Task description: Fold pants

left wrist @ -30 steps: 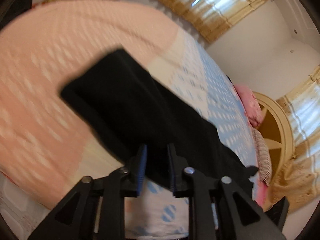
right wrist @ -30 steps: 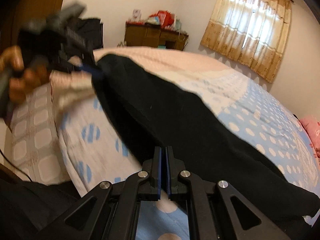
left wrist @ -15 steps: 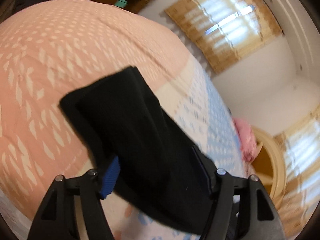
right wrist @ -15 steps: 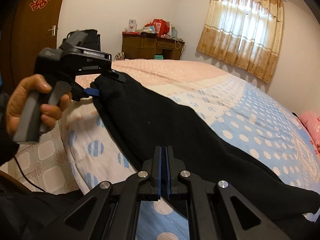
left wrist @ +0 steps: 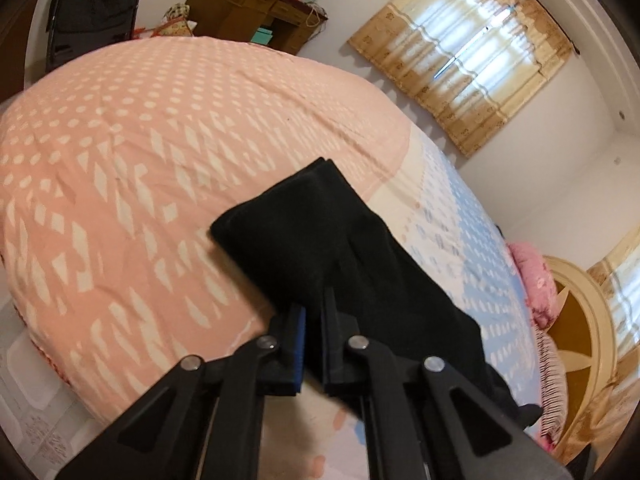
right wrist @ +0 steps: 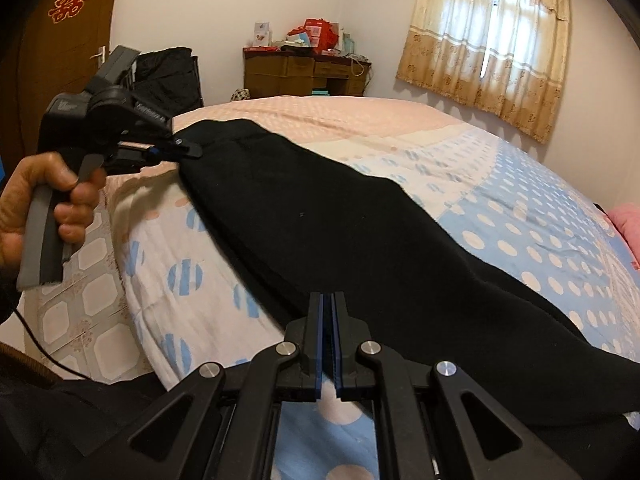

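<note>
- Both tongs are pressed onto black fabric: the left gripper (left wrist: 314,320) shows, in the lower middle of its own view, its blue-lined jaws drawn close with a fold of the pants (left wrist: 348,264) caught between them.
- Seen from the right wrist view, that same left gripper (right wrist: 188,151) sits at the left of the frame, its tip pinching the near end of the pants (right wrist: 360,240), while a hand (right wrist: 44,204) grips its grey handle at the far left edge.
- At the bottom centre of the right wrist view, the right gripper (right wrist: 328,312) has its jaws all but touching, nipping the near edge of the dark cloth.
- Black and long, the pants lie stretched across the bed (right wrist: 540,200), running from the left gripper at the upper left down to the lower right corner of the frame.
- In the left wrist view the far end of the garment reaches the middle of the frame, lying on the pink patterned half of the cover.
- Blue cover with white dots fills the right side of the right wrist view; a pink pillow (right wrist: 626,224) peeks in at the right edge.
- A wooden dresser (right wrist: 304,74) with red boxes on top stands against the back wall, upper centre.
- A curtained window (right wrist: 488,40) glows at the upper right.
</note>
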